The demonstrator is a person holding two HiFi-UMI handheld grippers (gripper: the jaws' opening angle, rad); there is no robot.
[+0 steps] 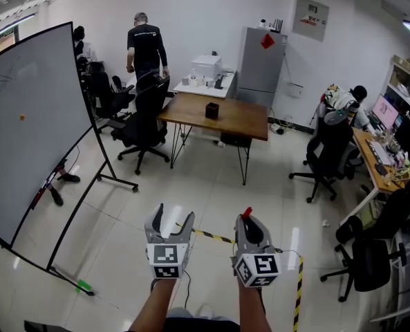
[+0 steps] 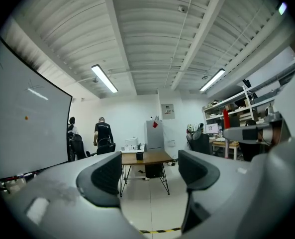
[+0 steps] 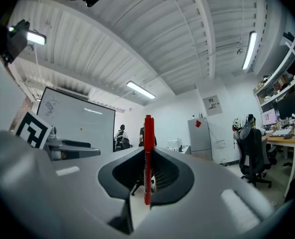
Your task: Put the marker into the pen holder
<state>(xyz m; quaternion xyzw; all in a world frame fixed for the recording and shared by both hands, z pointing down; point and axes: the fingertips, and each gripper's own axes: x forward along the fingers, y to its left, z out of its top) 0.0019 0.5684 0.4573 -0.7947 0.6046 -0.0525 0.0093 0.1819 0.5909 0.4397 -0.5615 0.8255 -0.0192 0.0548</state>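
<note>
The right gripper (image 1: 249, 228) is clamped on the red marker (image 3: 147, 158), kept upright for dropping into the dark pen holder (image 1: 211, 111) on the wooden table (image 1: 243, 122) well ahead, while the left gripper (image 1: 169, 221) stands open and empty.

- Two grippers: left gripper (image 1: 171, 221), right gripper (image 1: 249, 221).
- One red marker (image 3: 147, 158).
- One whiteboard (image 1: 32, 116).
- One wooden table (image 1: 232, 120).
- One black pen holder (image 1: 211, 111).
- Three people: two by the whiteboard (image 1: 146, 47) (image 1: 78, 39), one seated (image 1: 350, 102).
</note>
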